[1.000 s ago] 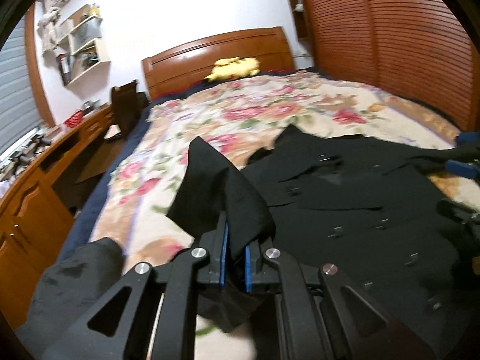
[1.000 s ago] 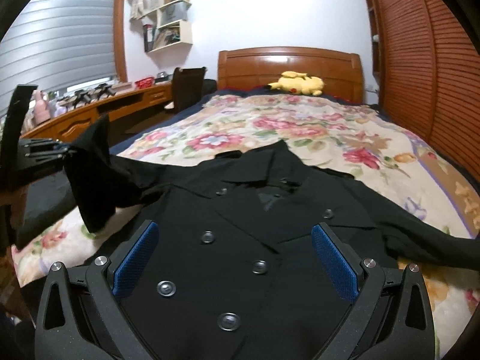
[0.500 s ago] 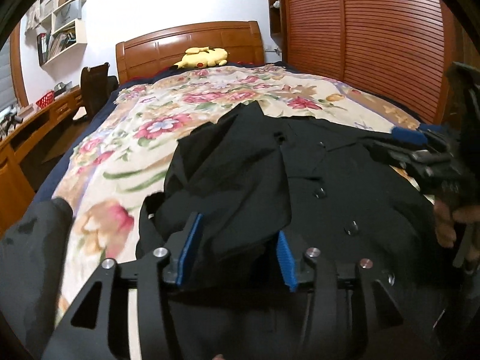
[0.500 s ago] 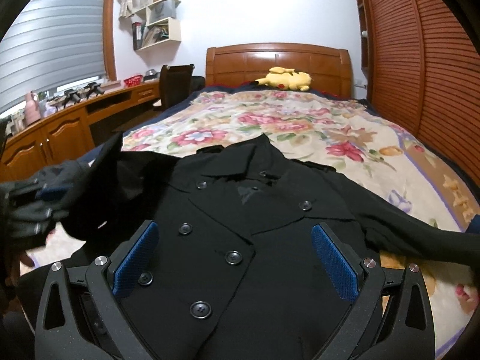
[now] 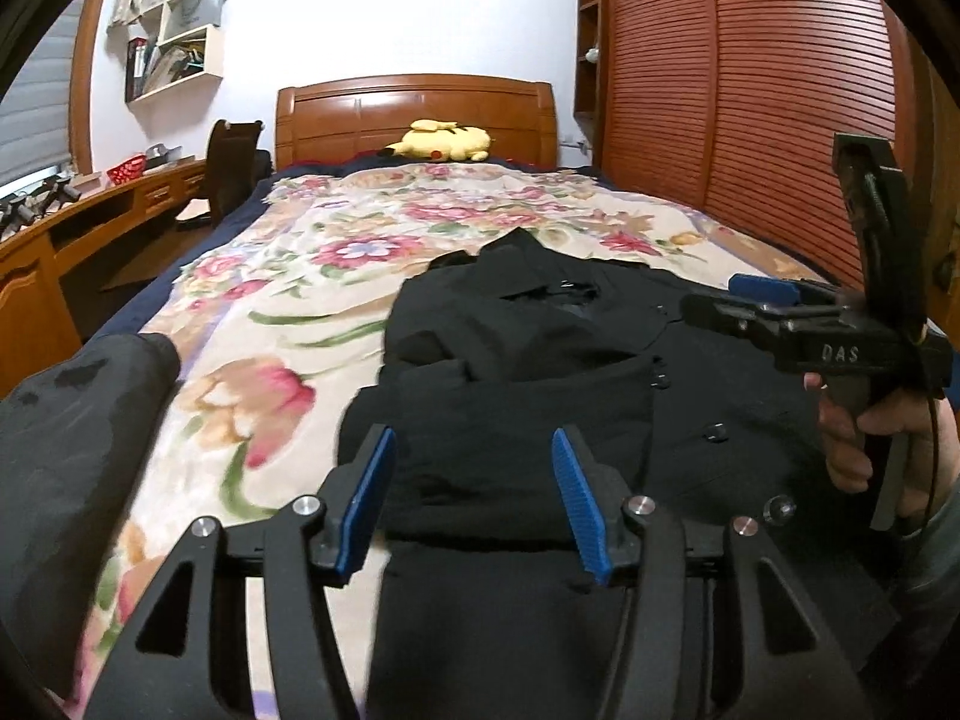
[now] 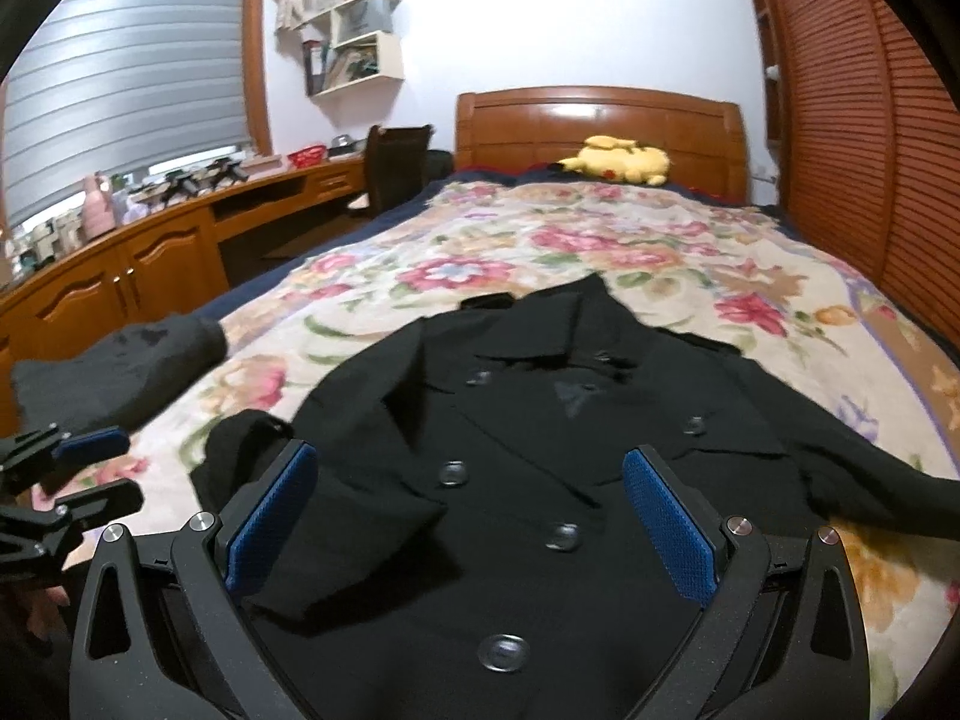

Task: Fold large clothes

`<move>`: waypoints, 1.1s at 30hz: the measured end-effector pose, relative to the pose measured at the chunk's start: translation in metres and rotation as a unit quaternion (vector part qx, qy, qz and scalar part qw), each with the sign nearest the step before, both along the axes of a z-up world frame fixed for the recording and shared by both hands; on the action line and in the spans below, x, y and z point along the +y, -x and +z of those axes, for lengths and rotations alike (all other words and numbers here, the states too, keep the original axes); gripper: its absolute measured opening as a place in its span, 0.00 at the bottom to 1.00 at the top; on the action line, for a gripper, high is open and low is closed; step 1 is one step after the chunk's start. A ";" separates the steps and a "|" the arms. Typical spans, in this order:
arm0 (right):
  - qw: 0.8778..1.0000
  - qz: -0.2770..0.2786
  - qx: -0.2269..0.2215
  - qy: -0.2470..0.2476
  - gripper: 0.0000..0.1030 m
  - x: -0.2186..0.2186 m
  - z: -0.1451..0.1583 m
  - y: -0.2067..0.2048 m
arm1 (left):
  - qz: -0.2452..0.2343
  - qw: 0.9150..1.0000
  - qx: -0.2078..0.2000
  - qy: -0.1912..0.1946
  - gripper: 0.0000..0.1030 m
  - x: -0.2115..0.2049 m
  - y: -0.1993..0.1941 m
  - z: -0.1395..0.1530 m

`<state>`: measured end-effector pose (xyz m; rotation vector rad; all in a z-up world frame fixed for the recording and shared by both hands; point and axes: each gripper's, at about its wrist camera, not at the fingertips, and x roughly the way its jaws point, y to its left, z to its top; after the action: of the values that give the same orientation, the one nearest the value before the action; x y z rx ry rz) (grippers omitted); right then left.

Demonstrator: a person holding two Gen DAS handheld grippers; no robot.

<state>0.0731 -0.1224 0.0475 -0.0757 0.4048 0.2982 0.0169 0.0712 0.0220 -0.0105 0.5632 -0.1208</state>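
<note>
A black double-breasted coat (image 6: pixel 540 450) lies face up on the floral bedspread (image 6: pixel 600 252), collar toward the headboard. Its left sleeve (image 5: pixel 510 420) is folded in over the chest; its right sleeve (image 6: pixel 888 480) stretches out to the right. My left gripper (image 5: pixel 474 498) is open and empty just above the folded sleeve. My right gripper (image 6: pixel 474 510) is open and empty over the coat's buttoned front. The right gripper also shows in the left wrist view (image 5: pixel 780 306), and the left gripper in the right wrist view (image 6: pixel 84 468).
Another dark garment (image 5: pixel 66 420) lies at the bed's left edge. A yellow plush toy (image 5: pixel 441 141) rests by the wooden headboard (image 5: pixel 414 114). A wooden desk (image 6: pixel 150 252) and chair (image 6: pixel 396 168) stand to the left, a slatted wardrobe (image 5: pixel 750 120) to the right.
My left gripper carried the sleeve over the coat, opened and let it go; the sleeve now lies folded on the chest. My right gripper stayed open, shifting slightly.
</note>
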 end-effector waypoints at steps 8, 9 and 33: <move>0.997 0.051 0.039 0.045 0.98 0.050 -0.032 -0.018 | 0.022 1.000 0.007 0.007 0.52 0.028 0.000 -0.015; 0.996 0.055 0.043 0.050 0.98 0.055 -0.036 -0.020 | 0.024 1.000 0.009 0.007 0.52 0.030 -0.001 -0.017; 0.975 0.135 0.126 0.125 0.56 0.097 -0.088 -0.028 | 0.032 0.999 0.005 0.024 0.52 0.043 0.006 -0.015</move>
<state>0.1010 -0.0256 -0.0400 -0.3448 0.6858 0.5278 0.0109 0.1140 0.0067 -0.0757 0.5689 -0.0721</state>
